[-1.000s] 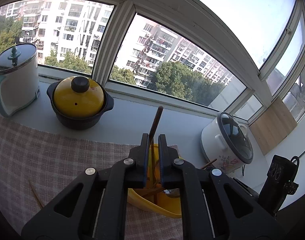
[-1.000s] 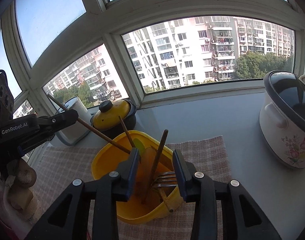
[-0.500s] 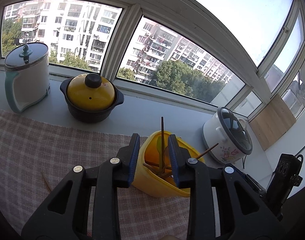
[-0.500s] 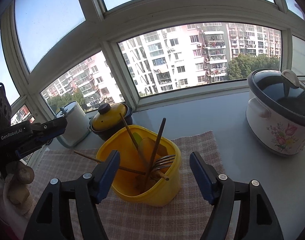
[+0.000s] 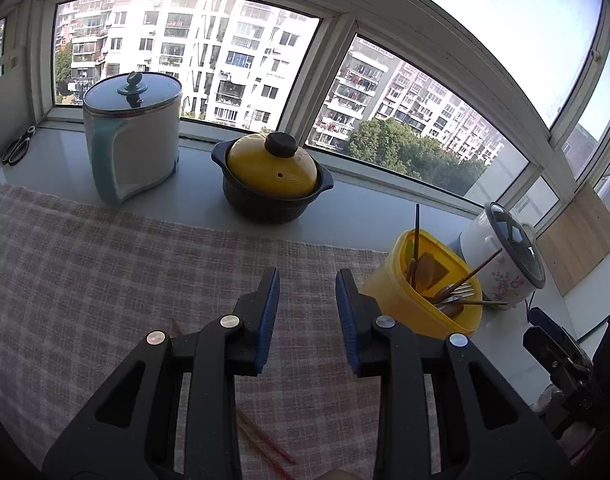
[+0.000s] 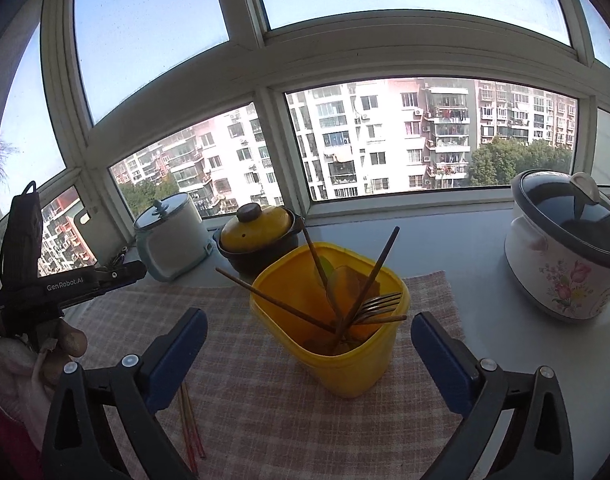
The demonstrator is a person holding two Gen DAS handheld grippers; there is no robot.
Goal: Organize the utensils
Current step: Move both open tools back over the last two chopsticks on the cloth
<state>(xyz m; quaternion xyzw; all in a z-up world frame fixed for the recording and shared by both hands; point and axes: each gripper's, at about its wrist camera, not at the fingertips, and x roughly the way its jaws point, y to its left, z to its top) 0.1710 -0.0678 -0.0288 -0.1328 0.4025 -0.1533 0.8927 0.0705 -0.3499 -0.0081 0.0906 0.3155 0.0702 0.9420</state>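
Note:
A yellow utensil tub [image 6: 345, 364] stands on the checked cloth and holds several chopsticks [image 6: 273, 300], a fork [image 6: 381, 306] and a wooden spoon. My right gripper [image 6: 308, 320] faces it, jaws opening wide to either side of the tub, and the pads touch nothing. In the left wrist view the tub [image 5: 389, 292] sits to the right of my left gripper [image 5: 307, 280]. That gripper is open with only cloth between its fingers. A loose pair of red-tipped chopsticks [image 5: 265, 440] lies on the cloth under it and also shows by the right gripper's left finger as chopsticks [image 6: 189, 428].
Along the windowsill stand a white and teal pot [image 5: 133, 140], a black casserole with a yellow lid [image 5: 271, 178] and a floral rice cooker [image 6: 565, 248]. Scissors [image 5: 17, 148] and a white board lie at the far left. The checked cloth [image 5: 105, 280] covers the counter.
The left gripper let go of a chopstick into the tub, opened and drew away to the left. The right gripper opened wide and pulled back from the tub.

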